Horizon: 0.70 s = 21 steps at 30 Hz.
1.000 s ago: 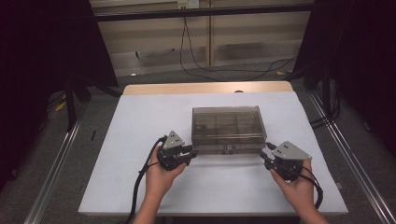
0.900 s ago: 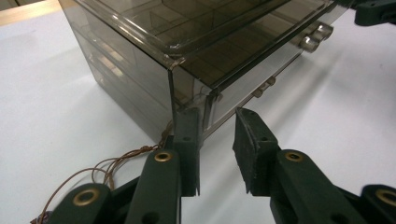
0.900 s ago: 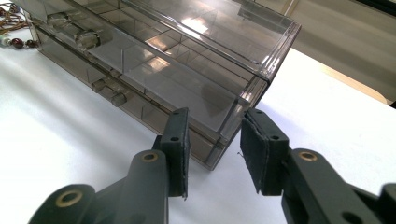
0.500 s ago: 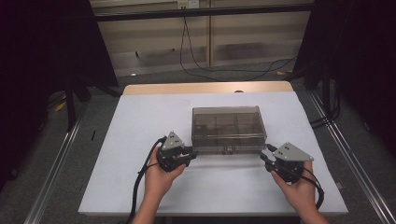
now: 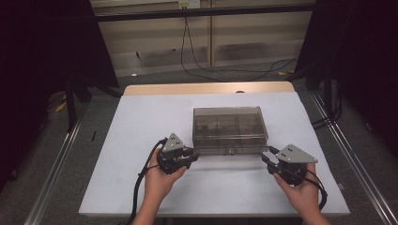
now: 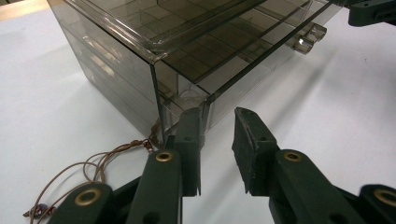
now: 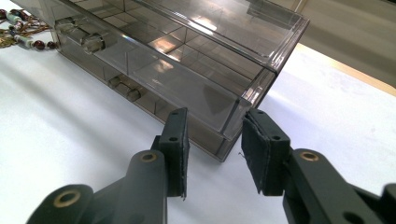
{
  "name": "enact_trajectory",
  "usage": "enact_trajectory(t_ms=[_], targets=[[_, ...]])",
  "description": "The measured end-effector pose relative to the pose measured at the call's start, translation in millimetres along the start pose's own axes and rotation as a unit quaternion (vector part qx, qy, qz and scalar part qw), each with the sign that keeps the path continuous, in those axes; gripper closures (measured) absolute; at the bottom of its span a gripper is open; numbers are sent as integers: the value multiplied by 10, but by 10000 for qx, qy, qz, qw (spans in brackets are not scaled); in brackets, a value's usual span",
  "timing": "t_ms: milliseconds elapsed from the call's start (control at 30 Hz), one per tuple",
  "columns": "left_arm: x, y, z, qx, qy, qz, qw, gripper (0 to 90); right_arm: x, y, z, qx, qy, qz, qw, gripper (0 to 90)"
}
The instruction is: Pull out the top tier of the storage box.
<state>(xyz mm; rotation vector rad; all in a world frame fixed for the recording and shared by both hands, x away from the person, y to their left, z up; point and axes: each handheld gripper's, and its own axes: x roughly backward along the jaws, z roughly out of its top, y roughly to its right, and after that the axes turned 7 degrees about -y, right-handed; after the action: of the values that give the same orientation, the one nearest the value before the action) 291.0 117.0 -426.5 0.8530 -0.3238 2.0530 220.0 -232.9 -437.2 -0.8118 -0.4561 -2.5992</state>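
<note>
A smoky clear plastic drawer box (image 5: pixel 230 129) stands on the white table (image 5: pixel 141 122). My left gripper (image 5: pixel 193 156) is at the box's front left corner, open, its jaws (image 6: pixel 217 135) a finger's width apart just short of the corner edge. My right gripper (image 5: pixel 264 156) is at the front right corner, also open, and that corner (image 7: pixel 233 126) lies in line with the gap between its jaws (image 7: pixel 215 135). Two drawer fronts carry clear knobs (image 7: pixel 86 39). A brown beaded cord (image 6: pixel 107 156) lies on the table beside the box's left corner.
The table's far edge is bare wood (image 5: pixel 206 88). Black cables (image 5: pixel 225 70) run across the floor beyond it. Metal rails (image 5: pixel 56 164) flank the table on both sides. White table surface stretches to the left of and behind the box.
</note>
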Motion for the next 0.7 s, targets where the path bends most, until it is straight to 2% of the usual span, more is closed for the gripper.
enact_trajectory(t_ms=[700], targets=[[24,33,-19,1,-37,-16,10000,728,36,5,-15,-22,-12,179,9998,612]])
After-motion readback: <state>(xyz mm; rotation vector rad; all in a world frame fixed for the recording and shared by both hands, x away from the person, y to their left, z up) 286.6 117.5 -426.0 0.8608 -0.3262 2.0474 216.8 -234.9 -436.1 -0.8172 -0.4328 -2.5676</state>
